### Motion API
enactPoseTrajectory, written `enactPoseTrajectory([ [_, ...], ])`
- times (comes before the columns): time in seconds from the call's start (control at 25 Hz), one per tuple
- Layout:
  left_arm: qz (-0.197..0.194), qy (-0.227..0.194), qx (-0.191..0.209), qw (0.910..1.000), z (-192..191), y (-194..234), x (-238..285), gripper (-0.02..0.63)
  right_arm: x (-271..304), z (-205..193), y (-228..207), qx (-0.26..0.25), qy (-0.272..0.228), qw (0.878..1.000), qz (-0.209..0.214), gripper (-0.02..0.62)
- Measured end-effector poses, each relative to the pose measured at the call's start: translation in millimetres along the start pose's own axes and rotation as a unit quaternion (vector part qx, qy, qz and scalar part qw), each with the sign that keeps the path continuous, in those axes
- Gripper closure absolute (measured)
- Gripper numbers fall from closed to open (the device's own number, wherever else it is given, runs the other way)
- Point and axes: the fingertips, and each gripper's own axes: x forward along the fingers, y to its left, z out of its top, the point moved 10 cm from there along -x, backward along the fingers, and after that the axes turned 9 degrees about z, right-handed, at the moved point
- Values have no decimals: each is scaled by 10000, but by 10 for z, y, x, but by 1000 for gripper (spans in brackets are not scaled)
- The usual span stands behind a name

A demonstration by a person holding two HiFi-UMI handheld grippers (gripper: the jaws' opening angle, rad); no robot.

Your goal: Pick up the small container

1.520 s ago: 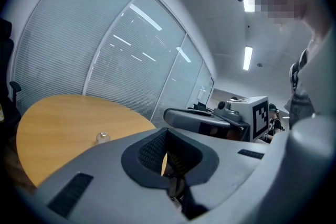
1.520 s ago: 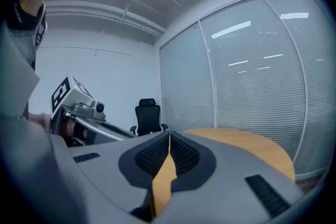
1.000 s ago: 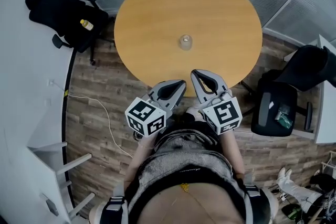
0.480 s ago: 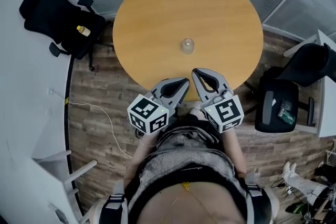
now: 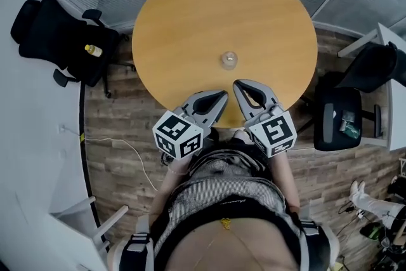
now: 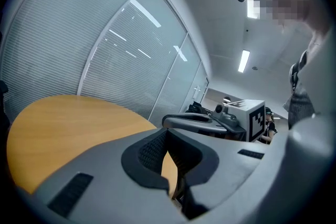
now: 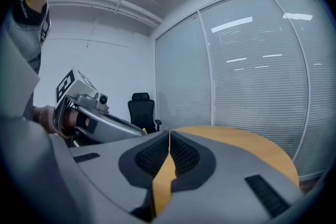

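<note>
Container (image 5: 229, 59): on table (image 5: 190, 16), near centre, 12 o'clock from my grippers, apart. Left gripper (image 5: 222, 96): jaws together, empty. Right gripper (image 5: 237, 84): same, at table's 6 o'clock edge.

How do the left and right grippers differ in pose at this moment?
In the head view the left gripper lies more slanted, pointing up-right. The right gripper runs steeper, pointing up-left. The right gripper's tips sit nearer the small container than the left gripper's. Both are shut, empty, and over the table's near edge.
</note>
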Motion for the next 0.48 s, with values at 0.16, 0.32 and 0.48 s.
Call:
enactPoseTrajectory([
  [0.16,-108,7,55,9999,68,155,-2,601,102,44,-62,5,-30,10000,-49,575],
  [0.32,-206,2,128,9997,134,323,6,601,187,87,-112,-48,-109,9998,-136,575],
  [0.48,-401,37,154,9991,180,449,40,601,231,97,-131,-114,-105,9997,-213,575],
])
